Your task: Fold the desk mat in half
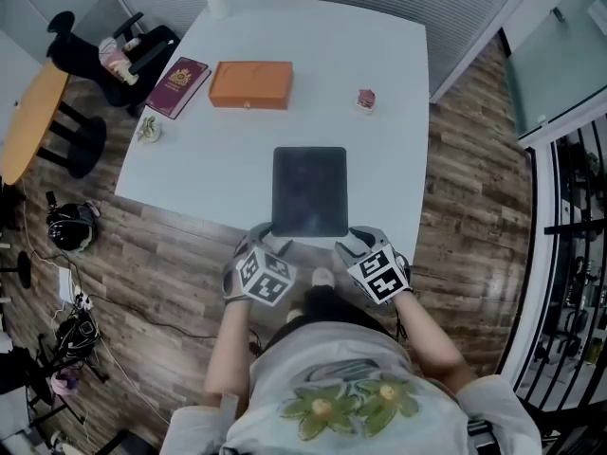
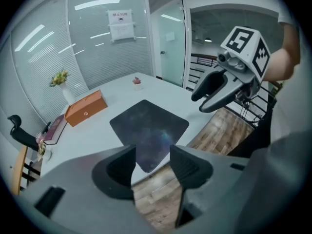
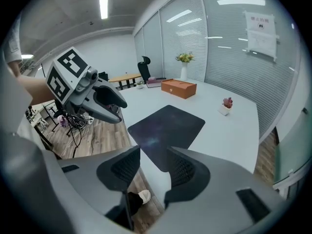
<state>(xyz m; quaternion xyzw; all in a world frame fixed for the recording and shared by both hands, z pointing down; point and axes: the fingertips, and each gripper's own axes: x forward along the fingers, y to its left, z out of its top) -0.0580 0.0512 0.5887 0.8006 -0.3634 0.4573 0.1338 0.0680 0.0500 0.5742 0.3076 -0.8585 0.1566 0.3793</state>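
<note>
The desk mat (image 1: 309,191) lies flat and unfolded on the white table (image 1: 398,140), dark face up, its near edge almost flush with the table edge closest to the person. That probably makes its near corners easy to pinch from the front. The left gripper (image 2: 152,156) hovers at the mat's near left corner and the right gripper (image 3: 153,161) at its near right corner. Each has its jaws apart with nothing between them, and in both gripper views the mat corner shows through the gap, just ahead of the tips. The matched placement suggests the plan is to lift both near corners together and carry that edge over to the far one, so the fold comes out square. No grasp has been made, so the fold has not begun. Farther back and well apart from the mat stand an orange box (image 1: 250,84), a maroon booklet (image 1: 178,86) beside it, and a small potted plant (image 1: 366,100). The table just beyond the mat's far edge is bare.
</note>
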